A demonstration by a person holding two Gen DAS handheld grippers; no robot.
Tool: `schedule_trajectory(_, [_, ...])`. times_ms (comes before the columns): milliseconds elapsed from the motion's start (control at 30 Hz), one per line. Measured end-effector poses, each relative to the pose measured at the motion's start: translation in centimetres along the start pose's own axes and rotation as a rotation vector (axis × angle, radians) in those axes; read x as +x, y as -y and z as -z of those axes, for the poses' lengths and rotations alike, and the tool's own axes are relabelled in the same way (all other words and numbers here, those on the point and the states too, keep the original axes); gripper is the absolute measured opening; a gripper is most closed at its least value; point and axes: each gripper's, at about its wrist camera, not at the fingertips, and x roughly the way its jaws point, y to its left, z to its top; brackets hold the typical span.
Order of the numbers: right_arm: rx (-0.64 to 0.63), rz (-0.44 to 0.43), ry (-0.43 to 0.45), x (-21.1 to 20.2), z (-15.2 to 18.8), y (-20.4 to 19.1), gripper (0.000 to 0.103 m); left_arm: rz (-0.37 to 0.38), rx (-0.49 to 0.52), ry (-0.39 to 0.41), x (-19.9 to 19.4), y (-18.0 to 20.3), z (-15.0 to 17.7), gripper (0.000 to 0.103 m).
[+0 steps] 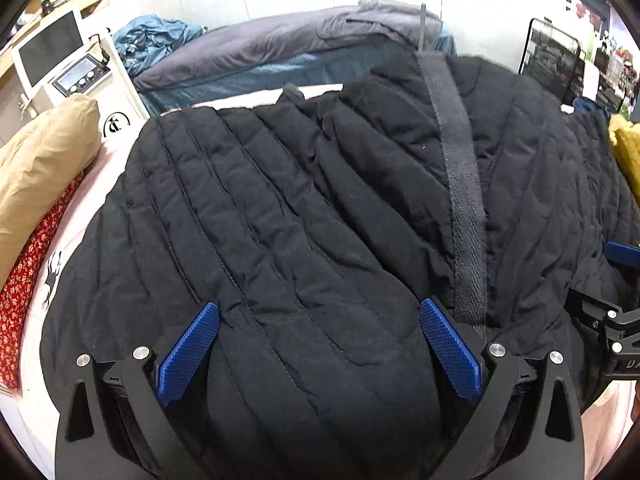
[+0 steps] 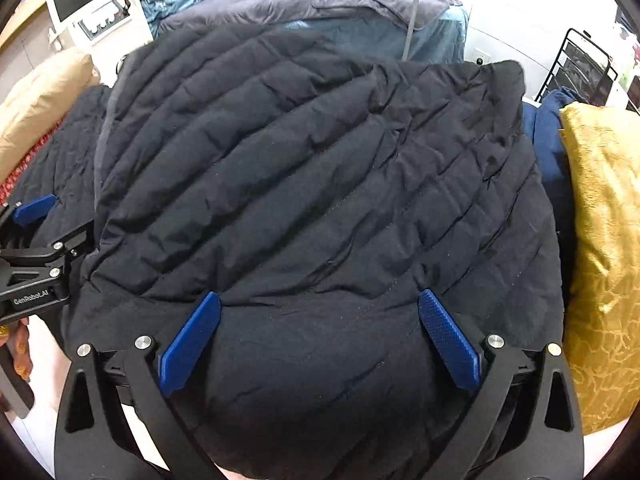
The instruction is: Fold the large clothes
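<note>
A large black quilted jacket [image 1: 280, 200] lies spread over a pink bedsheet [image 1: 100, 184], with a grey band [image 1: 460, 168] running down its right part. My left gripper [image 1: 319, 304] is open wide, its blue fingers [image 1: 188, 352] down on the near part of the jacket, with padded fabric bulging between them. In the right wrist view the jacket [image 2: 320, 160] fills the frame. My right gripper [image 2: 320, 295] is open just as wide over the near hem. Each gripper shows at the edge of the other's view: the right gripper [image 1: 612, 320] and the left gripper [image 2: 36, 272].
A tan pillow [image 1: 44, 160] and red floral cloth [image 1: 24, 280] lie to the left. To the right is a gold cushion [image 2: 600, 240]. Behind the jacket are a grey blanket [image 1: 280, 40], a black wire rack [image 1: 552, 60] and a white screen device [image 1: 52, 52]. A hand [image 2: 20, 352] holds the left gripper.
</note>
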Motion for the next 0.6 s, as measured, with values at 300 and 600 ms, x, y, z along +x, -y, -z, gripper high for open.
schedule_trajectory(300, [-0.003,0.026,-0.013,2.1,-1.0,-0.3,0.098,-0.009,0.009,-0.040,1.8,0.1,-0.5,0.099])
schedule_trajectory(600, [0.006,0.048,0.004,3.2,-1.1,-0.7,0.099,-0.007,-0.005,-0.056,2.7,-0.1,-0.9,0.099])
